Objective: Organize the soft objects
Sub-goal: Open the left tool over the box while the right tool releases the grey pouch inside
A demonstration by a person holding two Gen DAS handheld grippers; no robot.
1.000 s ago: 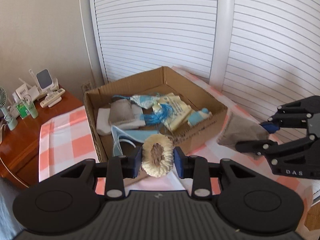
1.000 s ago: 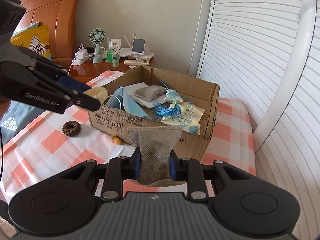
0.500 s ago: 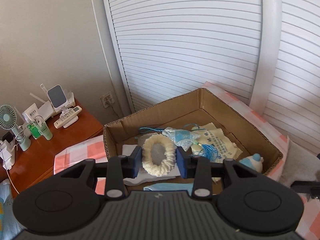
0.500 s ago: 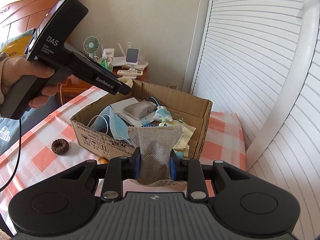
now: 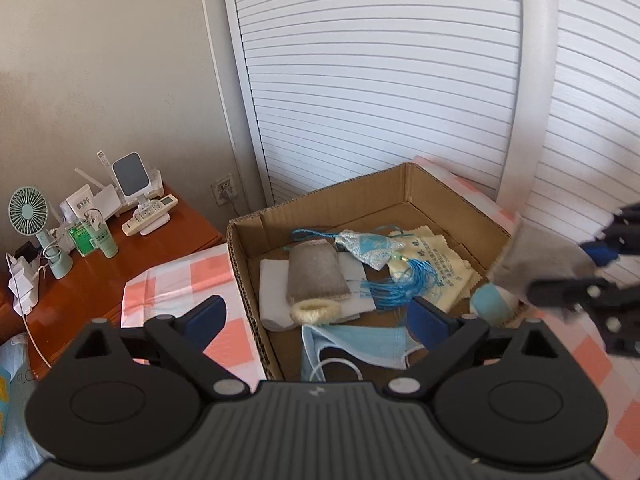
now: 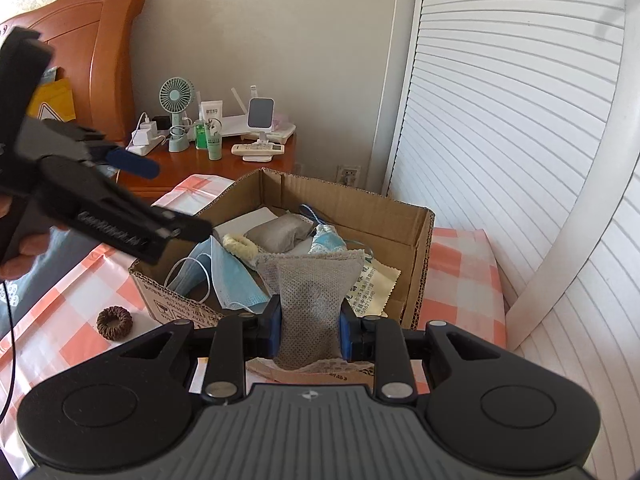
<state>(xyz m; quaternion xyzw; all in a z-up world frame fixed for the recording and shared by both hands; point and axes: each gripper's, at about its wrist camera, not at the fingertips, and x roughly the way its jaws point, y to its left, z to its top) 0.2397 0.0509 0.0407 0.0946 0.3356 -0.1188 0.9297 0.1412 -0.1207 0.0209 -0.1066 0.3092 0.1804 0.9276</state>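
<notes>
So the left gripper (image 5: 316,314) just popped its jaws wide with nothing between them, the cream scrunchie (image 5: 316,310) already down in the cardboard box (image 5: 448,192), while the right gripper (image 6: 310,326) clamps a grey pouch (image 6: 310,300) over the box's 6 o'clock edge, and a brown scrunchie (image 6: 114,322) waits on the checked cloth (image 6: 460,272) at the box's 8 o'clock.
</notes>
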